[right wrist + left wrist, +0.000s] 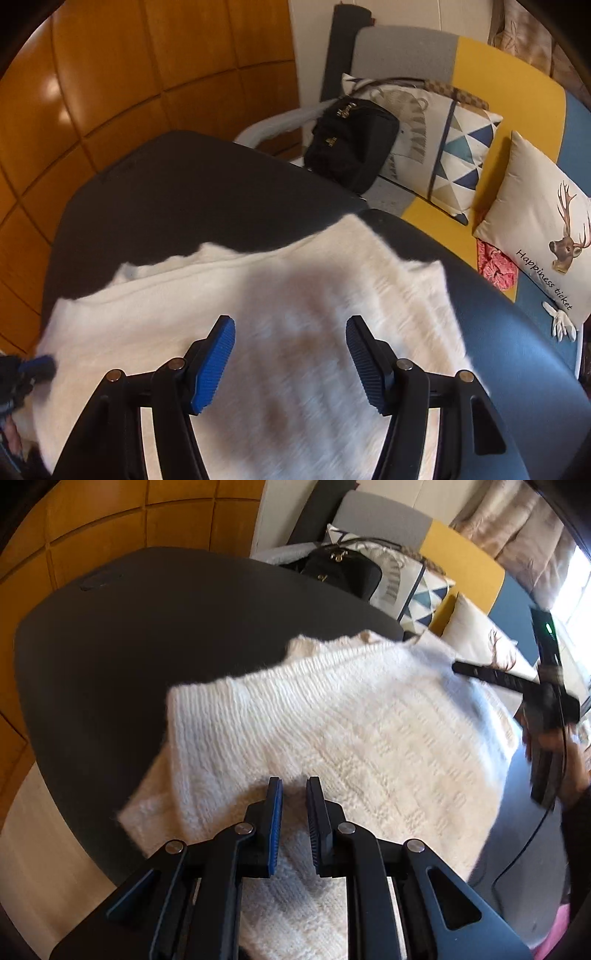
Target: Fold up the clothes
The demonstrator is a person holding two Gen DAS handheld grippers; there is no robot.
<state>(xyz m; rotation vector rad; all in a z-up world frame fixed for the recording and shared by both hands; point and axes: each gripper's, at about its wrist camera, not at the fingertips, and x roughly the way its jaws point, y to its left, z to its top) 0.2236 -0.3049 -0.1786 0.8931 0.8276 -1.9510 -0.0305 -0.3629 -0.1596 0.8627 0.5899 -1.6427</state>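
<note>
A white knitted sweater [332,720] lies folded on the dark round table [147,635]. One folded edge faces left, and a lower layer sticks out beneath it. My left gripper [294,788] hovers over the sweater's near part. Its jaws are only a narrow gap apart, with nothing seen between them. In the right wrist view the sweater [295,314] is blurred under my right gripper [290,328], which is wide open and empty above the cloth. The right gripper [480,674] also shows at the sweater's right edge, held by a hand [569,764].
Beyond the table is a sofa [472,59] in grey, yellow and blue with a black bag [351,147], a triangle-pattern cushion [443,147] and a deer cushion [546,240]. A pink cloth [495,266] lies beside them. A wooden floor [110,74] lies to the left.
</note>
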